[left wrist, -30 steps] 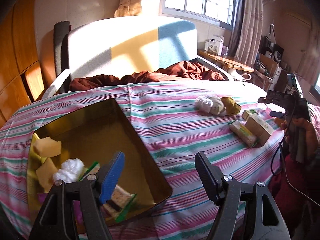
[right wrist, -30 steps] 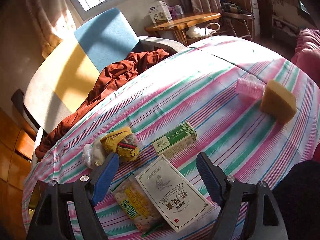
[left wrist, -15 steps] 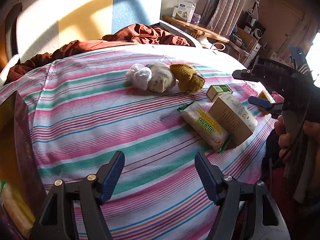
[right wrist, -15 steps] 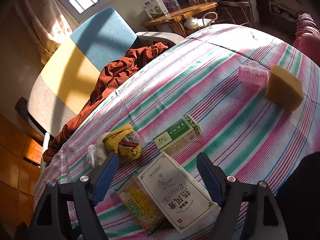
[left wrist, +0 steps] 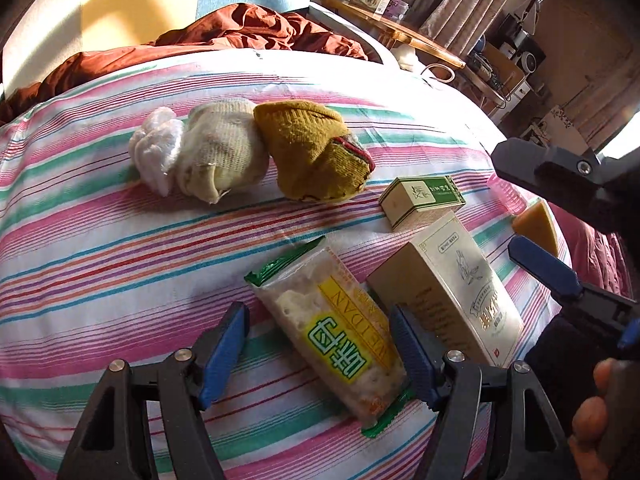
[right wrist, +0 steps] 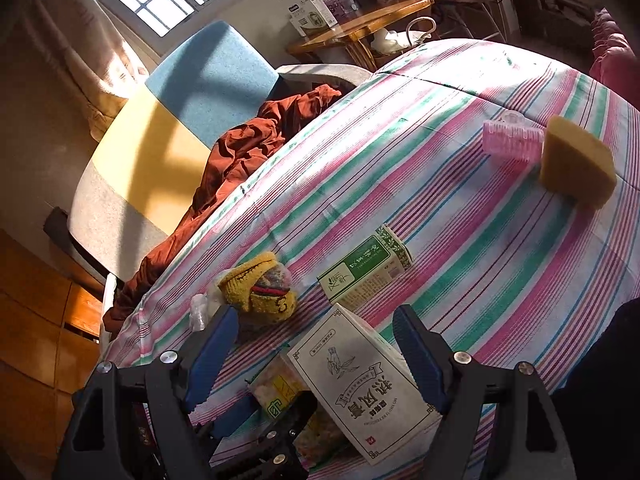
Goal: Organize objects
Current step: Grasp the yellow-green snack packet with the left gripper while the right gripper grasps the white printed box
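Cracker packet point(left wrist: 332, 328) lies between the left gripper's point(left wrist: 320, 344) parted pads, long axis eleven-to-five; right gripper point(right wrist: 316, 348), also apart, empty, hovers farther.

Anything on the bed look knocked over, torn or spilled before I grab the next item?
Nothing spilled or torn that I can see. The snack packet lies flat and looks sealed, tucked against the tall box. The small green box, socks and sponge lie loose, just unsorted.
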Motion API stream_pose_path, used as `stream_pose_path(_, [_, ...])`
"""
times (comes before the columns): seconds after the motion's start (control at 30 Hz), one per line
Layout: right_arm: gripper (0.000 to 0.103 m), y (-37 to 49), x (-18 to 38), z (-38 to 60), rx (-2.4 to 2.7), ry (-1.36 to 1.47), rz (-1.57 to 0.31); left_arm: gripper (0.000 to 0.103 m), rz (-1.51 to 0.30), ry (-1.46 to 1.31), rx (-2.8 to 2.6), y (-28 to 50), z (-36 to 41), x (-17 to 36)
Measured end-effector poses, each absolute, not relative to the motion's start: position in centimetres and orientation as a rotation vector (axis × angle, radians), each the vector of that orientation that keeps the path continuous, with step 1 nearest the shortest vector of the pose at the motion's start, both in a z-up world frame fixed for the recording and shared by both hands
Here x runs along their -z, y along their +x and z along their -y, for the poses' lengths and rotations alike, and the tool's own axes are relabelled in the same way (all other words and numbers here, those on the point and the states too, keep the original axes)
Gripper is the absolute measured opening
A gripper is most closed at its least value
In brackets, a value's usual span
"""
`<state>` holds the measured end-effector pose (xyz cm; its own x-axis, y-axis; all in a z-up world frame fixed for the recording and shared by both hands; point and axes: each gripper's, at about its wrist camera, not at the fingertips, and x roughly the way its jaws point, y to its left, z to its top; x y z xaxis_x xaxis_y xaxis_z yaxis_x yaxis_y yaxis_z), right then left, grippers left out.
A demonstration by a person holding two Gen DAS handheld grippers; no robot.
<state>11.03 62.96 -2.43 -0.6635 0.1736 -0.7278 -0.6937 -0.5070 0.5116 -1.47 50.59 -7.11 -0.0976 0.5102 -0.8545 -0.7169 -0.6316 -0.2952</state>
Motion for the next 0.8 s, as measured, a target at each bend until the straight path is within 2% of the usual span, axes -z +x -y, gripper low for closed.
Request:
stream_pose_path(0.17, [0.082, 11.2, 2.6, -63.2, -2.183, -0.839, -1.154, 0.070, -0.341, -1.248, -1.876, -0.8, -52.5, 7.5])
stream_pose_path(0.3, [0.081, 11.3, 2.8, -63.4, -2.173, -0.840, -1.182, 0.048, -0.452, -1.109, -1.878, 0.4, -50.4, 7.6])
stream_pose_path(0.57, [0.081, 10.3, 3.9, -63.2, -2.126, -0.952, -1.157, 0.047, -0.421, -1.032, -1.928, 0.1, -41.1, 7.7])
stream_pose_path(0.8, [0.081, 8.0, 5.5, -61.9, -2.068, -1.176, -0.996, 0.047, -0.353, -0.986, -1.968, 0.5, -35.4, 8.1])
